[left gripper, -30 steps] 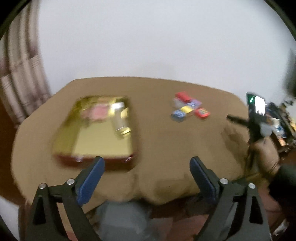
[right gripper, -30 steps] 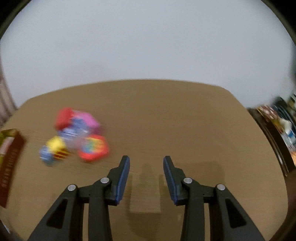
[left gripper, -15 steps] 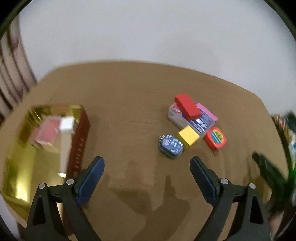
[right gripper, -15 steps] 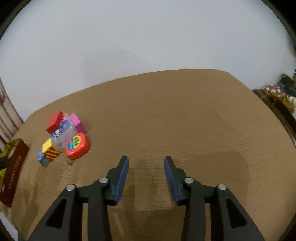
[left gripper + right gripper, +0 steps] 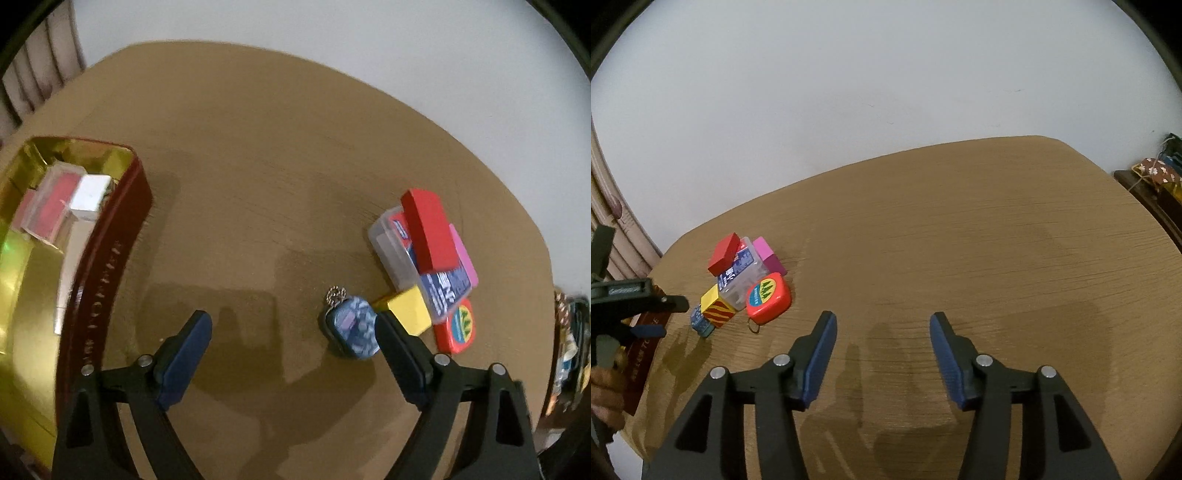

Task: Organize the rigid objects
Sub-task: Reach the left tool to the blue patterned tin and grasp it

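At the far left of the wooden counter (image 5: 258,147) sits an open gold-lined tin (image 5: 110,236) with a clear case (image 5: 51,206) and a white box (image 5: 90,194) inside. The left gripper (image 5: 291,332) hovers over bare wood with its jaws wide apart, one fingertip just beside the blue patterned keychain (image 5: 352,332). Right of that cluster the yellow block (image 5: 410,312), clear card box (image 5: 399,254) under a red block (image 5: 428,230), pink block (image 5: 463,254) and red tape measure (image 5: 458,326); the right gripper (image 5: 882,332), jaws apart and empty, hangs well apart from them.
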The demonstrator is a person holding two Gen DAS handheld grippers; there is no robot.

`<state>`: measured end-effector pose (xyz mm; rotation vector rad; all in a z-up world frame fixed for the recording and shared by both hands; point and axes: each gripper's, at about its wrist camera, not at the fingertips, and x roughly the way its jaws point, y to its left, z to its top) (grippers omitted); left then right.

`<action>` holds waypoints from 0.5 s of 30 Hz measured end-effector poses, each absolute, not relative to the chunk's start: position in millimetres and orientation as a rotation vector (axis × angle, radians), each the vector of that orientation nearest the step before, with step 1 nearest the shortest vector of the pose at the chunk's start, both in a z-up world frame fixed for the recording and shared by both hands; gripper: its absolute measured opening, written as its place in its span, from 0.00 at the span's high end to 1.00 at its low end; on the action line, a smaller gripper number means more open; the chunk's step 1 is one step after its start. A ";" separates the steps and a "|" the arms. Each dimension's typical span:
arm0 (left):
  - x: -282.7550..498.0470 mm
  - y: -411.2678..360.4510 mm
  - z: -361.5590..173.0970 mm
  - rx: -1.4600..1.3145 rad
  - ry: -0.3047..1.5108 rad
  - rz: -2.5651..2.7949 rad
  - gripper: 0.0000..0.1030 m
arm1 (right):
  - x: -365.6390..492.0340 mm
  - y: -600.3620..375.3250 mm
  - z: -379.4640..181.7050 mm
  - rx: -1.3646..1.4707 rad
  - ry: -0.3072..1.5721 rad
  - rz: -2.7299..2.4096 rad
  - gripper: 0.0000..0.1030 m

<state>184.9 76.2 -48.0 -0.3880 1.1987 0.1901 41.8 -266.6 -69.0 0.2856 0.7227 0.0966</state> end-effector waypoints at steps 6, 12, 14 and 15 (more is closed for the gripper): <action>205.2 72.9 -63.1 -0.428 1.270 0.208 0.17 | 26.1 -282.7 -56.1 0.292 0.732 0.110 0.48; 210.5 44.6 -65.9 -0.315 1.290 0.254 0.36 | 24.5 -287.9 -54.5 0.298 0.747 0.113 0.48; 205.8 37.6 -64.0 -0.257 1.285 0.281 0.54 | 23.9 -289.7 -54.0 0.297 0.753 0.115 0.48; 203.4 34.7 -62.6 -0.236 1.269 0.276 0.65 | 24.1 -290.3 -53.9 0.298 0.756 0.115 0.48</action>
